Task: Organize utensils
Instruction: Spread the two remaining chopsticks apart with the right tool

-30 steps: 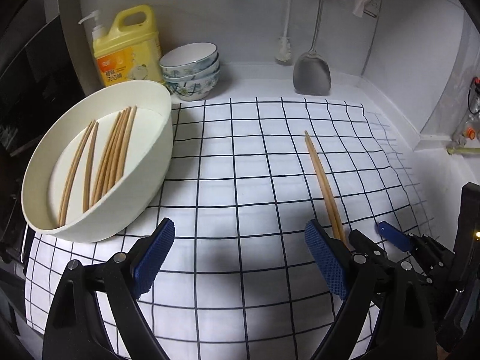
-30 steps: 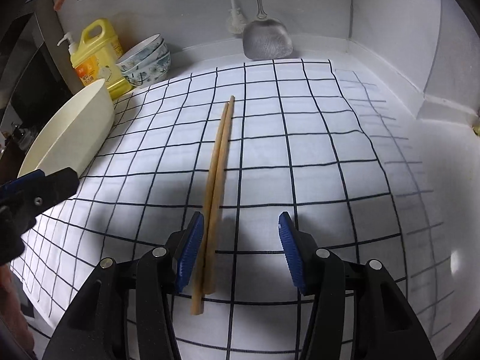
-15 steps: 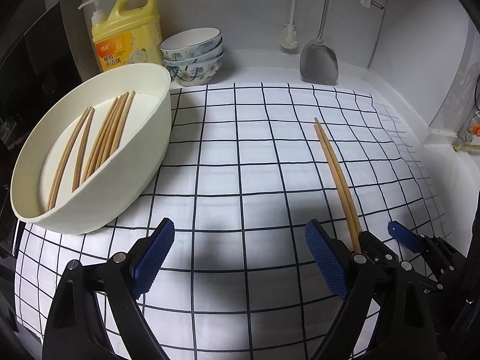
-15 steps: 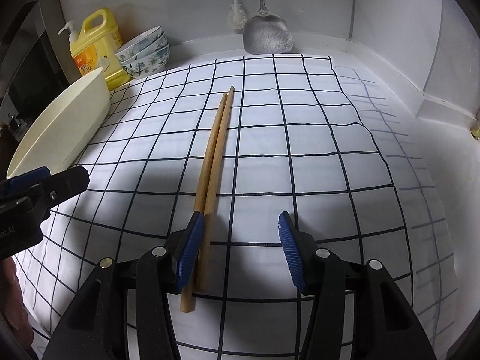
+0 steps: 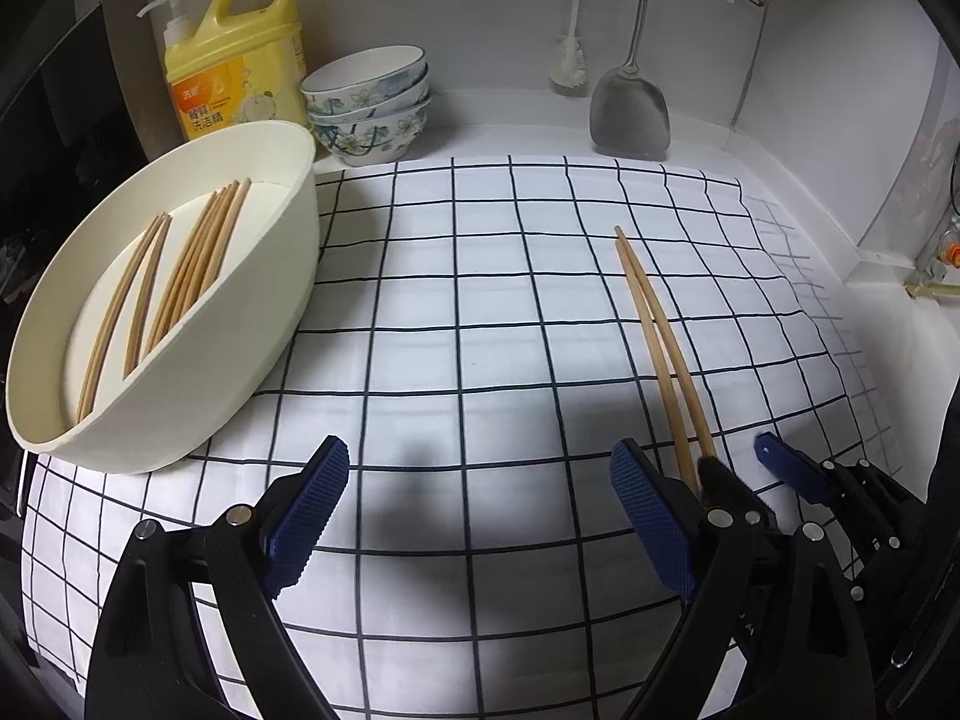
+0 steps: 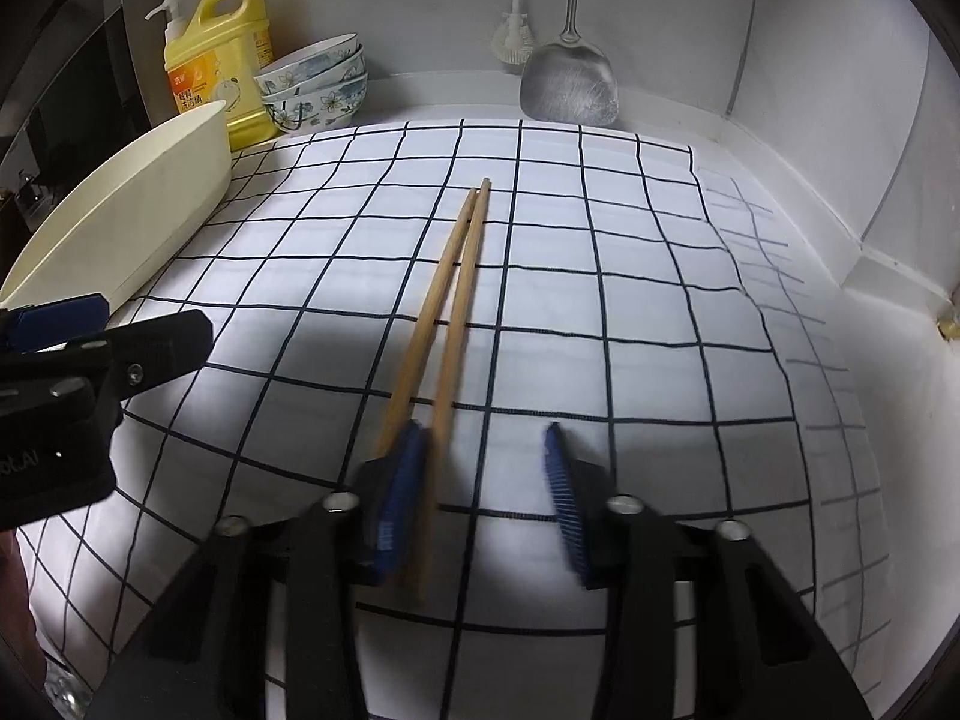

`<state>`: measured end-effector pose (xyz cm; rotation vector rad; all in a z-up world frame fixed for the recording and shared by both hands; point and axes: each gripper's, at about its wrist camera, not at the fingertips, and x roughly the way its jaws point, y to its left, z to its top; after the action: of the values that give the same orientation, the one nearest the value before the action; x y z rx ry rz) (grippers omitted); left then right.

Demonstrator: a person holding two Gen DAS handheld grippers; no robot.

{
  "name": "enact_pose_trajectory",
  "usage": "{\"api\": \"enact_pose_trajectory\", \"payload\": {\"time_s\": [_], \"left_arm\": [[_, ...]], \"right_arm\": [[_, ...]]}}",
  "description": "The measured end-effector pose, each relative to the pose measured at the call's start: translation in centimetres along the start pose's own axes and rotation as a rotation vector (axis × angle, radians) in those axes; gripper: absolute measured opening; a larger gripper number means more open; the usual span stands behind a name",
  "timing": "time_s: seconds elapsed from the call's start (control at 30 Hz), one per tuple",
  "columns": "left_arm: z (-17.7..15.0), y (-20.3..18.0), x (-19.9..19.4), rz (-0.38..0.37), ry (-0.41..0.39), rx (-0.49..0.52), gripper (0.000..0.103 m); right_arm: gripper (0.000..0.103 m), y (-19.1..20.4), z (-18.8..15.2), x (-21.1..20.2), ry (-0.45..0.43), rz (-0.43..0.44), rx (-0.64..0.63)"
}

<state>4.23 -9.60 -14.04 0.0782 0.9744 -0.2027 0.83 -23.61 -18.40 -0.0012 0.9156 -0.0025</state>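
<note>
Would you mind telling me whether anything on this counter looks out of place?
One pair of chopsticks lies loose on the checked cloth, apart from the others gathered in the cream tub. The right gripper, whose jaws have just been closing, has them against one pad only. Nothing looks spilled or damaged.

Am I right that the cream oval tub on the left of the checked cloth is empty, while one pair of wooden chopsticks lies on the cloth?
Not quite: the cream oval tub already holds several wooden chopsticks, as the left wrist view shows. The pair of wooden chopsticks does lie on the checked cloth.
</note>
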Motion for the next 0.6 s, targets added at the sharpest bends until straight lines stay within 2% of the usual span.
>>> {"api": "enact_pose_trajectory", "payload": {"time_s": [0.33,0.6], "left_arm": [[0.4,-2.0,0.8,-0.006,-0.004,0.014,0.088],[0.5,-4.5,2.1,-0.014,0.014,0.052,0.088]], "right_arm": [[0.029,-2.5,0.0,0.1,-0.011,-0.028,0.020],[0.029,-6.6,-0.2,-0.1,-0.017,-0.054,0.070]]}}
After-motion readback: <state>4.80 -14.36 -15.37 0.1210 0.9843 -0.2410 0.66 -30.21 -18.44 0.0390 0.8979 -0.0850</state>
